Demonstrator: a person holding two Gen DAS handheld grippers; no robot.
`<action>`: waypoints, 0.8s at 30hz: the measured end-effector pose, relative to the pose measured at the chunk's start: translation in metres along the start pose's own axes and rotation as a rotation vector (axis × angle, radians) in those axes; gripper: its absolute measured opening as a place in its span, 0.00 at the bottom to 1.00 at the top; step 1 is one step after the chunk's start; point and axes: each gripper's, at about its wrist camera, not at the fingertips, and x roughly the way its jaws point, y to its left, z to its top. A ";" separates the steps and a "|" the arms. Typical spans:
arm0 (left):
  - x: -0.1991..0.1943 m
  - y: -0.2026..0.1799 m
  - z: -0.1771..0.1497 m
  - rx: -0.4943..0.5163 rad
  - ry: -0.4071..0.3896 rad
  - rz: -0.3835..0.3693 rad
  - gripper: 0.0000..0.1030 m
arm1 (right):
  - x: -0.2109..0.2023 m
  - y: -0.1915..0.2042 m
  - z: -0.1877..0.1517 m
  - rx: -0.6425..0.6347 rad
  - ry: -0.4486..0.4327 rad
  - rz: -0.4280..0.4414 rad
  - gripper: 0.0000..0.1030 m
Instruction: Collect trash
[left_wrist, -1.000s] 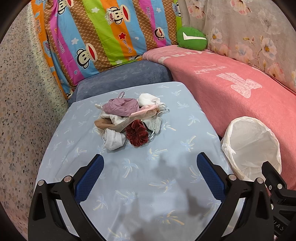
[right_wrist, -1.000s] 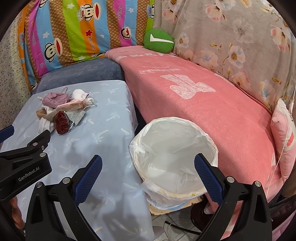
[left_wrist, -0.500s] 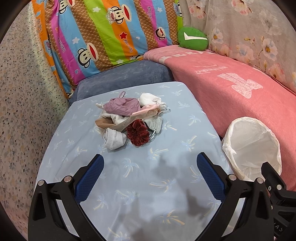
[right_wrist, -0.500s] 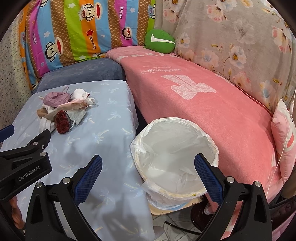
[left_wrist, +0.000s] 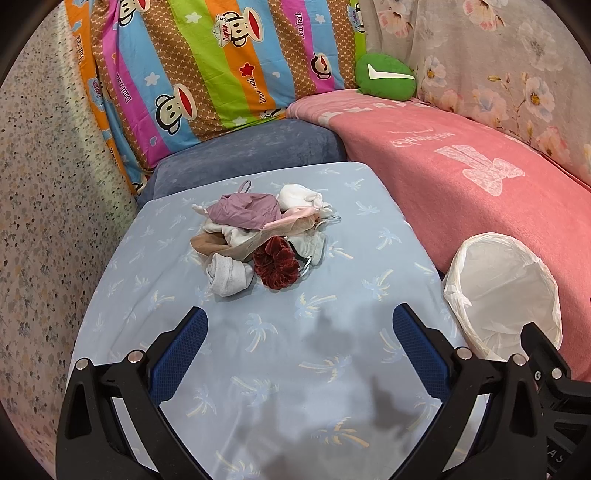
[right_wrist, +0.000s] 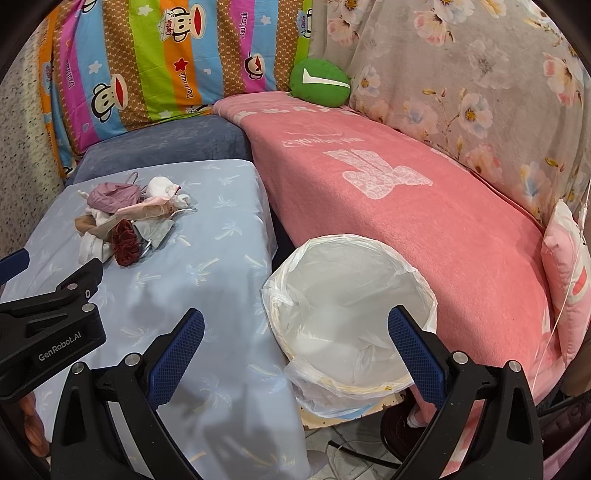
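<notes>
I edge my left gripper (left_wrist: 297, 345) nearer the trash pile (left_wrist: 260, 238); both grippers gape empty, bin (right_wrist: 351, 306) apparently still bare

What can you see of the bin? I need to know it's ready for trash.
The bin is round and lined with a thin white plastic bag, crinkled and folded over its rim. It stands upright and open, looks empty, and sits between the blue-covered table and the pink couch. The open right gripper hovers above it.
</notes>
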 end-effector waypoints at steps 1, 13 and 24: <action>0.000 0.000 0.000 0.000 0.000 0.000 0.93 | 0.000 0.000 0.000 0.000 0.000 0.000 0.94; 0.000 0.004 -0.002 -0.009 0.001 -0.001 0.93 | 0.000 0.000 0.000 0.000 0.001 0.001 0.94; 0.000 0.005 -0.003 -0.012 0.003 -0.002 0.93 | 0.000 0.001 0.000 -0.001 0.001 0.000 0.94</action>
